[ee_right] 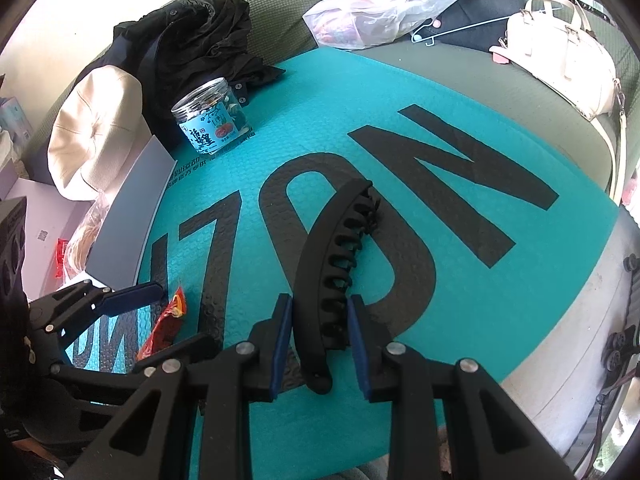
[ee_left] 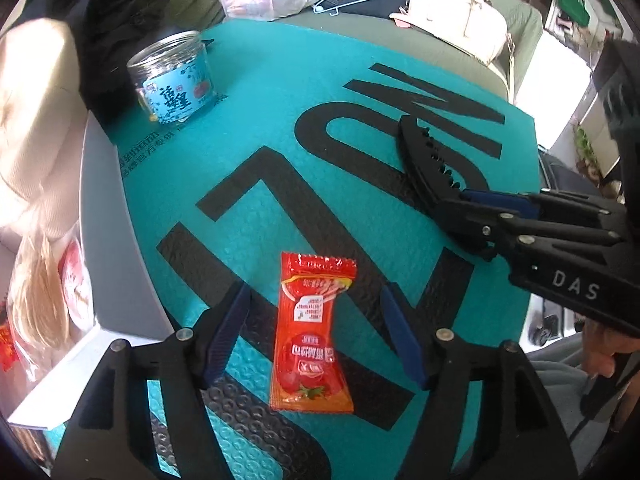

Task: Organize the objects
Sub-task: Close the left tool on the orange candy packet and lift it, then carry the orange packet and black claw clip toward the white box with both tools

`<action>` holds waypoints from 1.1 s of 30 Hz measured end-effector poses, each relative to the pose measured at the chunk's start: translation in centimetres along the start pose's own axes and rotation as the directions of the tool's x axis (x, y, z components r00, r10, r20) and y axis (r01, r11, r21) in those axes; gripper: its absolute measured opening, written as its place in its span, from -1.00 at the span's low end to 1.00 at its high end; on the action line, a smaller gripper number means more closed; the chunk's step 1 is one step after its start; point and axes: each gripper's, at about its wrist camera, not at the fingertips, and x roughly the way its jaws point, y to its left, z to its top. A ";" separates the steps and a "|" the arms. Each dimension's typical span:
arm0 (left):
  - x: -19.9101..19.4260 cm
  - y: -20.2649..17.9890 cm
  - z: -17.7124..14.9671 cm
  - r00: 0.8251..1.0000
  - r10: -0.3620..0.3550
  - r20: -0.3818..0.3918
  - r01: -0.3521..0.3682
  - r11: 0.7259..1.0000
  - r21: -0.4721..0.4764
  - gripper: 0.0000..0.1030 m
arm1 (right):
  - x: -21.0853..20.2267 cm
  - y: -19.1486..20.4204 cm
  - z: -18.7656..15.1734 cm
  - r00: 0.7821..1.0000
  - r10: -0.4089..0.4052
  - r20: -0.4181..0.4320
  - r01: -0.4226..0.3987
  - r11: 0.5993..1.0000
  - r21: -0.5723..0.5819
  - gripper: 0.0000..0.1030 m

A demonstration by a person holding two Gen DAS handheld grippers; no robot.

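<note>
Two grasps are under way: left claw (ee_left: 316,336) gapes around the sachet (ee_left: 310,332), untouched; right claw (ee_right: 320,344) pinches the hair clip (ee_right: 332,264) on the teal mat (ee_right: 500,152). Next, judging by this: squeeze the sachet, lift both.

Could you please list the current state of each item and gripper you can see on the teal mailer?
ketchup sachet: sealed, flat, ungripped.
hair clip: on the mailer, between closed-in fingers.
clear jar: upright, lidless.
left gripper: open, straddling the sachet.
right gripper: shut on the clip.
plastic bag: crumpled, filled.
</note>
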 end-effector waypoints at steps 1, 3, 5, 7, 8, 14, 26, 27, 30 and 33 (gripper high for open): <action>0.0 0.1 -0.2 1.000 -0.004 -0.001 0.004 1.000 0.001 0.27 | 0.0 0.0 0.0 1.000 -0.002 0.000 0.002 1.000 -0.001 -0.46; -0.2 -0.1 -0.8 0.999 0.030 0.027 -0.032 0.999 0.041 0.04 | 0.1 0.3 0.0 1.000 -0.014 0.000 0.014 1.000 -0.004 -0.46; -0.4 -0.8 -1.1 0.999 0.013 0.049 -0.018 0.995 0.093 -0.42 | 0.1 0.4 0.1 1.000 -0.024 0.002 0.024 1.000 -0.010 -0.47; -0.4 -1.5 -1.1 0.998 0.022 0.054 -0.028 0.992 0.121 -0.54 | 0.0 0.8 0.1 0.999 -0.042 0.006 0.042 0.999 -0.022 -0.47; -0.4 -1.6 -1.0 0.998 0.023 0.054 -0.030 0.992 0.123 -0.57 | 0.0 1.0 0.1 0.999 -0.050 0.008 0.050 0.998 -0.030 -0.48; -1.1 -1.4 -1.1 0.999 0.030 0.044 -0.034 0.995 0.098 -0.67 | -0.7 2.3 -0.3 0.999 -0.045 0.006 0.045 0.998 -0.050 -0.48; -3.7 1.9 -4.9 1.000 0.024 0.009 -0.025 0.999 0.044 -0.67 | -0.9 6.9 -2.7 0.998 -0.020 -0.055 0.015 0.995 -0.097 -0.48; -4.0 2.2 -5.4 1.000 0.026 0.006 -0.026 0.999 0.043 -0.67 | -0.9 7.4 -3.1 0.998 -0.019 -0.059 0.013 0.995 -0.101 -0.48; -4.6 3.1 -6.6 0.999 0.032 -0.004 -0.032 0.999 0.034 -0.67 | -1.0 8.7 -4.0 0.998 -0.013 -0.067 0.005 0.994 -0.108 -0.48; -5.3 4.0 -7.9 0.999 0.037 -0.012 -0.037 0.999 0.022 -0.67 | -1.1 9.8 -4.8 0.997 -0.013 -0.071 0.004 0.993 -0.115 -0.48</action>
